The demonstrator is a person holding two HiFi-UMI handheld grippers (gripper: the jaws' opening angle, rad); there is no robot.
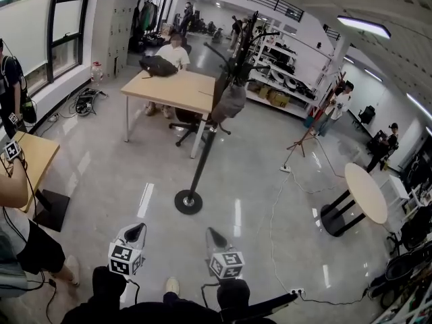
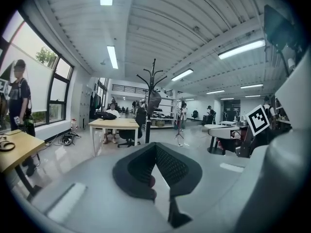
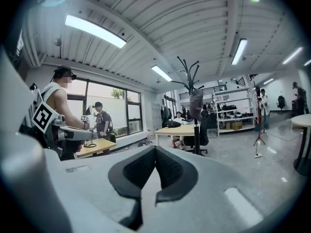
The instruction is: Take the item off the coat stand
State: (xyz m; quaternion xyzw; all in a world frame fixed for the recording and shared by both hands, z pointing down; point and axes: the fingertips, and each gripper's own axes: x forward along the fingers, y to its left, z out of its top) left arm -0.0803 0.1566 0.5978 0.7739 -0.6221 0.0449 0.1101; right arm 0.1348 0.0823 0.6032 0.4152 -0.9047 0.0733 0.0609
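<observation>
far ahead of closed left tongs [image 1: 138, 229], closed right tongs [image 1: 213, 234], grey item [image 1: 229, 102] on stand [image 1: 200, 160]

We see a glossy, mirror-smooth grey floor [image 1: 270, 174], a dark matt coat stand [image 1: 201, 164] bearing a soft grey cloth item [image 1: 229, 104], and a pale wood-look worktop [image 1: 172, 86].

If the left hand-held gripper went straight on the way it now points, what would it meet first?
Probably the coat stand, at its pole below the hung grey item. Only bare floor lies before it, though depth is hard to judge.
</observation>
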